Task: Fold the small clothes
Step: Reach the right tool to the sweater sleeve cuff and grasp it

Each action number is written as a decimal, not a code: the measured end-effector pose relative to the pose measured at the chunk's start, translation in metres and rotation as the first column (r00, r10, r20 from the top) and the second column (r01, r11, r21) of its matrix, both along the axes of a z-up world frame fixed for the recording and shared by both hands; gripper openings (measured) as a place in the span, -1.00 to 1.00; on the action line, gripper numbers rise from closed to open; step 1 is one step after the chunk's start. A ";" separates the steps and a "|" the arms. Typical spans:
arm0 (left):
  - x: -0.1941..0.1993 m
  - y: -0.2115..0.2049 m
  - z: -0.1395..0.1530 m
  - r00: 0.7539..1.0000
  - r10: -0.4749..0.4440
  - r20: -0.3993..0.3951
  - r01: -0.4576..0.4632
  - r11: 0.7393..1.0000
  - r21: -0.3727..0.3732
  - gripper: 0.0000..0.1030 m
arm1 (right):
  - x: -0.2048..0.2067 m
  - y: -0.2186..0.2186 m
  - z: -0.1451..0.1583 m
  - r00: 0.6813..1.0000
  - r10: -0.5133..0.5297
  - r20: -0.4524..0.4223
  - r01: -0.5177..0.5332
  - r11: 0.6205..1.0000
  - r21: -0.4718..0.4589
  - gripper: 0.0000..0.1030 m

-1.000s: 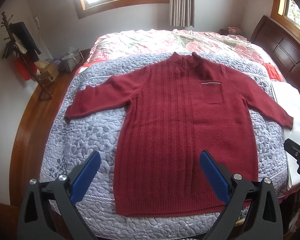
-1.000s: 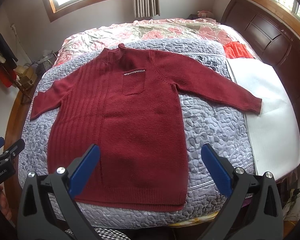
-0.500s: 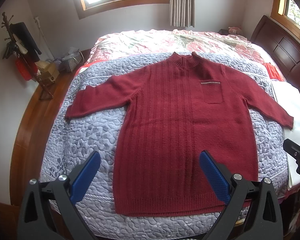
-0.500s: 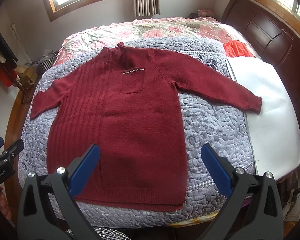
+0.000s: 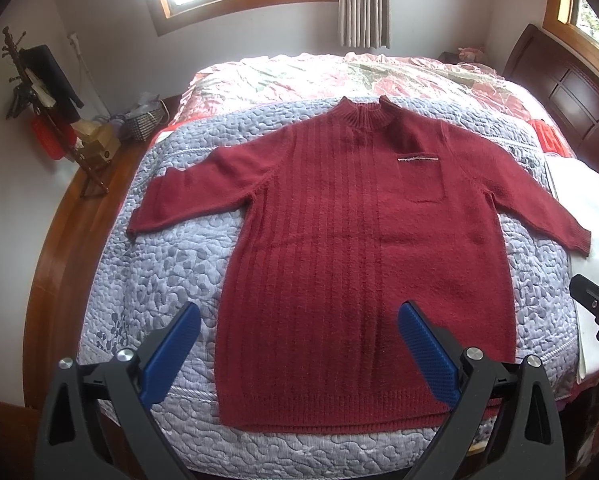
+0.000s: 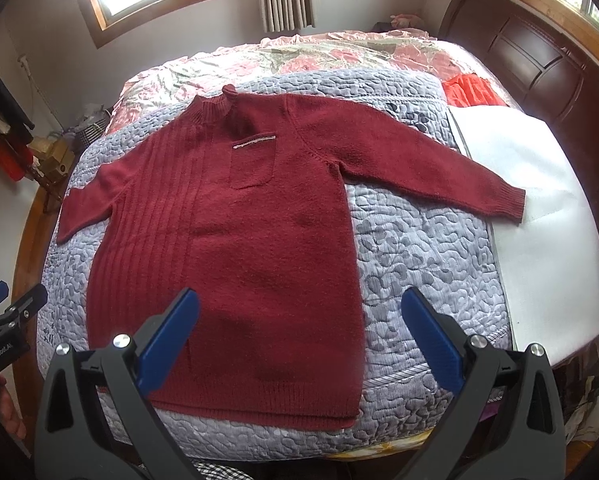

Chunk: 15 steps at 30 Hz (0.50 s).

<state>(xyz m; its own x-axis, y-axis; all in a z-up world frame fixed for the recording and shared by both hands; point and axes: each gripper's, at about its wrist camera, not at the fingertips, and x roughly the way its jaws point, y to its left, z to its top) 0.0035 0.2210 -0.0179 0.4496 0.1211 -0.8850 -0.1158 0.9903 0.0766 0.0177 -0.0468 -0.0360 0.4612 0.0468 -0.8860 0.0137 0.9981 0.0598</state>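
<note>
Sweater (image 5: 359,260), dark red knit, ribbed down one half, with a chest pocket (image 5: 423,178); lay flat and face up on the grey quilted cover (image 5: 167,264) of a bed, both sleeves spread out to the sides, hem nearest the cameras. Left gripper (image 5: 299,356) hovered above the hem, fingers wide apart and holding nothing. Right gripper (image 6: 299,340) hovered above the hem's right corner, likewise spread wide and empty. No fold yet made. White sheet (image 6: 539,220) lay beside the quilt, the right cuff (image 6: 509,204) resting at its edge; orange cloth (image 6: 473,92) sat near the headboard (image 6: 539,64). Risks, as judged: thick knit could be pinched through one layer only, so that front and back part when lifted; quilt could be caught along with the hem, since the garment lay tight on it; uneven lifting by the two grippers could skew the fold and drag a sleeve askew.
</note>
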 end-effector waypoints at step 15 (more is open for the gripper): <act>0.132 -0.143 -0.029 0.992 -0.058 0.115 0.063 0.997 -0.041 0.93 | 0.114 -0.258 -0.071 0.973 -0.226 -0.033 0.228 0.971 0.077 0.94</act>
<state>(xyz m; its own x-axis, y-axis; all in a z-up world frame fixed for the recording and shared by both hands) 0.1360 0.0782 -0.0470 0.5532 0.0523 -0.8314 -0.0614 0.9979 0.0219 0.1313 -0.3052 -0.1072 0.4467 0.0137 -0.8946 0.2421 0.9607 0.1356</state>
